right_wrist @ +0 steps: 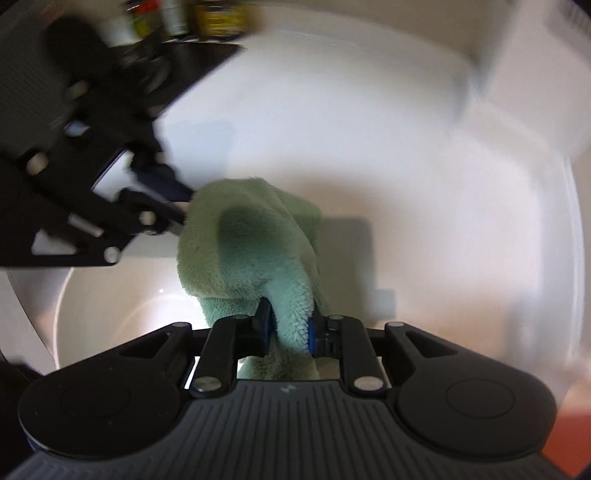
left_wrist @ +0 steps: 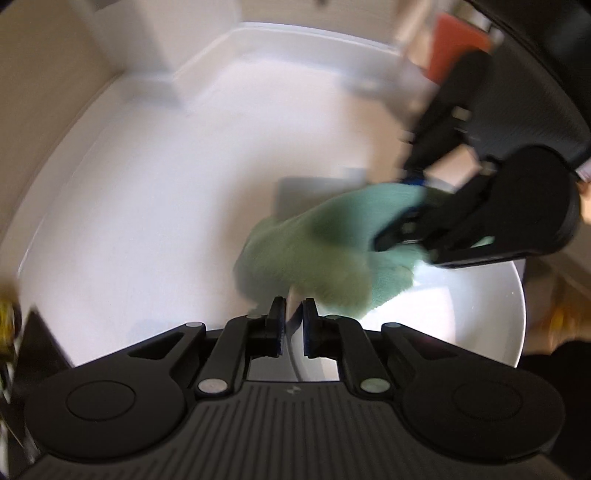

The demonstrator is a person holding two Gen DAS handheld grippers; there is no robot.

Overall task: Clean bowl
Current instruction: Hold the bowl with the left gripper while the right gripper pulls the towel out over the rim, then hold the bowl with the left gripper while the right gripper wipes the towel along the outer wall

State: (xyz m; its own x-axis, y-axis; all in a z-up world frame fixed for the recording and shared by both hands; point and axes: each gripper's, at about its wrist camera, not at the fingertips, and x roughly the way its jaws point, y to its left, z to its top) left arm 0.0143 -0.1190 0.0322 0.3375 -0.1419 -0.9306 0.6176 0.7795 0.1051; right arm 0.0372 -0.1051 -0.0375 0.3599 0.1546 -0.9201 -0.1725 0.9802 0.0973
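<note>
Gripping the near rim of a white bowl (left_wrist: 480, 325), the left gripper (left_wrist: 294, 325) has its two fingers drawn close together with the thin edge of the bowl caught between the blue pads. The bowl sits on a white countertop (left_wrist: 166, 206), low and to the right in the left wrist view, and its inside is smooth and glossy with a bright highlight near the bottom.

The right gripper (right_wrist: 289, 328) pinches a fluffy green cloth (right_wrist: 243, 236), its fingers pressed into a fold of the fabric from both sides. The rest of the cloth bunches forward and drapes over the far side of the bowl (right_wrist: 110, 317), reaching across the rim toward the left gripper (right_wrist: 162, 206), whose fingertips lie just beside the cloth's edge. In the left wrist view the same cloth (left_wrist: 317, 254) spreads from the right gripper (left_wrist: 410, 221) down to the bowl's rim, just in front of the left fingers.

A grey square patch (left_wrist: 314, 192) lies on the countertop behind the cloth. Blurred jars and bottles (right_wrist: 184, 18) stand at the far edge of the right wrist view, beside a dark flat surface (right_wrist: 195, 62). An orange object (left_wrist: 458, 48) shows, out of focus, at the top right of the left wrist view. Much of both views is smeared by motion blur.
</note>
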